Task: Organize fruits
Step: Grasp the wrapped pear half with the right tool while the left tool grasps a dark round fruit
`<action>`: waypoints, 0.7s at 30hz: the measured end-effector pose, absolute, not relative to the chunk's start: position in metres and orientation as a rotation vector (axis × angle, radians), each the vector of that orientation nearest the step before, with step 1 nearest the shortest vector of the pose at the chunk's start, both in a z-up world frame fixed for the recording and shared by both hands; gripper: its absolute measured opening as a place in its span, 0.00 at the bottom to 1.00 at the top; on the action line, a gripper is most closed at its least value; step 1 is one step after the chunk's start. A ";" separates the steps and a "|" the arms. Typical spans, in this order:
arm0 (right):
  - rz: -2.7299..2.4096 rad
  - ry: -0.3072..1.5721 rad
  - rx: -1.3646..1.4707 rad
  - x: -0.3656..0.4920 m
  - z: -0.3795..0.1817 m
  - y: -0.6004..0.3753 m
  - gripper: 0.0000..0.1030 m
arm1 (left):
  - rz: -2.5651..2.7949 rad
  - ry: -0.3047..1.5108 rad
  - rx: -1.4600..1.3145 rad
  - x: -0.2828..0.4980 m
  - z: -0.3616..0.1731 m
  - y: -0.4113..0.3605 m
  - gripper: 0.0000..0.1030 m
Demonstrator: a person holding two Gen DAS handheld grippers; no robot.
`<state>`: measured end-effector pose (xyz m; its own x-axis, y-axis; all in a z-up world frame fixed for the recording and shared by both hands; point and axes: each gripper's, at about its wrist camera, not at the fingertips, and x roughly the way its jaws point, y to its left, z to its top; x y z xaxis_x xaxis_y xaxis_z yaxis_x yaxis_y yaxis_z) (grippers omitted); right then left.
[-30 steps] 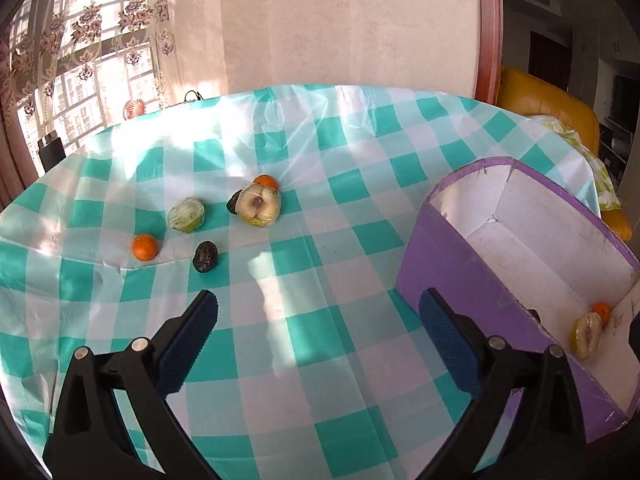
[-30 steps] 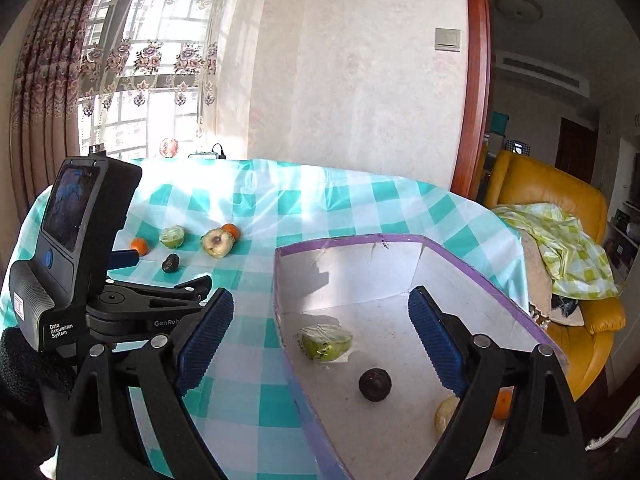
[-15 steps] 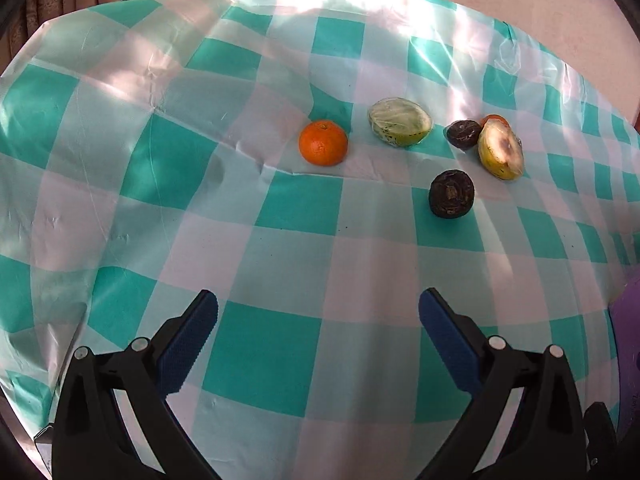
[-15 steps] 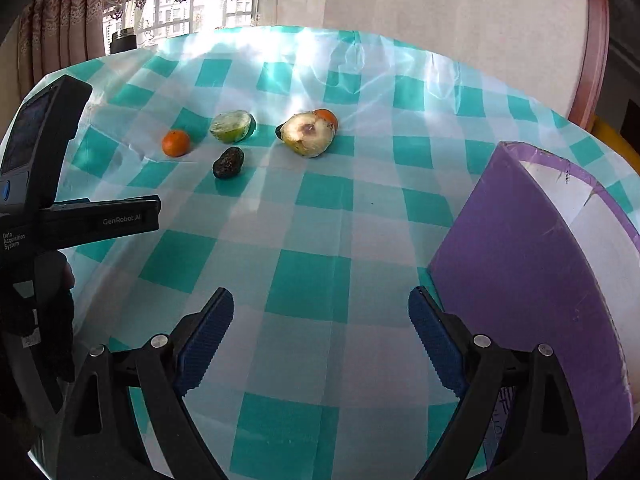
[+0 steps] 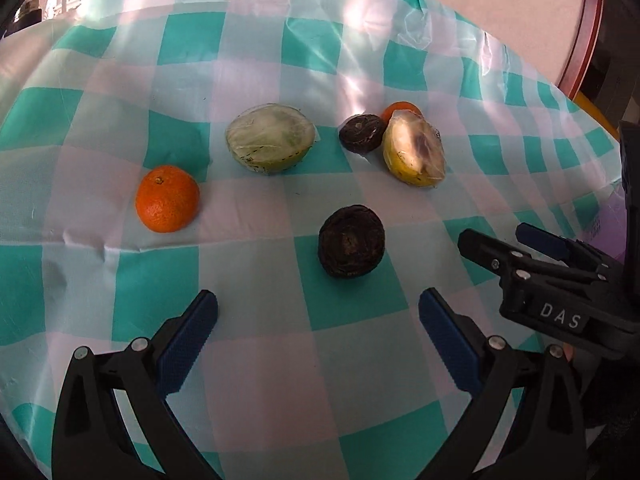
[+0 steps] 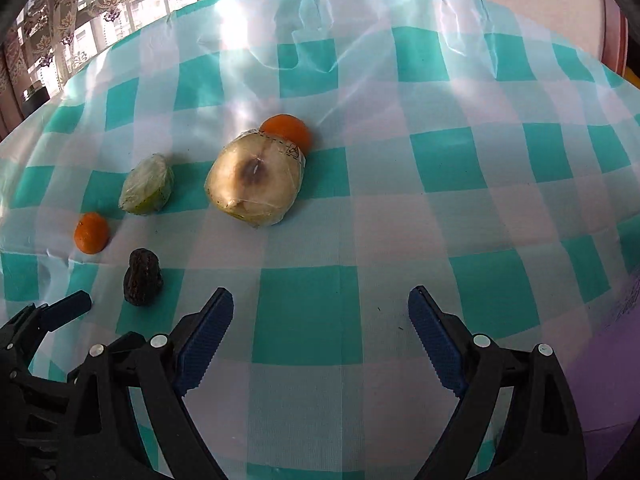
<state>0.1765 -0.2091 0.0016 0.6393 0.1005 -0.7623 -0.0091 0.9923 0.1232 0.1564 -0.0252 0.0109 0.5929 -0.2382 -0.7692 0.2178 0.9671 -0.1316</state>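
Several fruits lie on the checked tablecloth (image 5: 344,360). In the left wrist view: a tangerine (image 5: 167,198), a wrapped green half fruit (image 5: 270,139), a dark wrinkled fruit (image 5: 351,246), a second dark fruit (image 5: 361,133), a wrapped yellow half fruit (image 5: 414,153) and an orange fruit (image 5: 400,111) behind it. My left gripper (image 5: 318,334) is open and empty, just short of the near dark fruit. My right gripper (image 6: 320,330) is open and empty, short of the wrapped yellow half (image 6: 256,182). The right gripper also shows at the right of the left wrist view (image 5: 500,246).
The purple box shows only as an edge at the lower right of the right wrist view (image 6: 612,360). The left gripper's fingers (image 6: 64,306) sit at the lower left of that view, near the dark fruit (image 6: 142,282). A window is behind the table.
Both grippers have swung away from the purple box and moved down close to the fruits on the cloth. Both stay open.
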 end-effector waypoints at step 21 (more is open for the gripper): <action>0.137 0.874 0.098 0.248 0.007 -0.173 0.59 | -0.264 0.870 0.000 0.154 0.013 -0.029 0.98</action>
<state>0.2483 -0.1732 0.0073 0.6339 0.1599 -0.7567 -0.0794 0.9867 0.1420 0.1540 -0.0287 0.0130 0.6142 -0.2293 -0.7551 0.2290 0.9675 -0.1075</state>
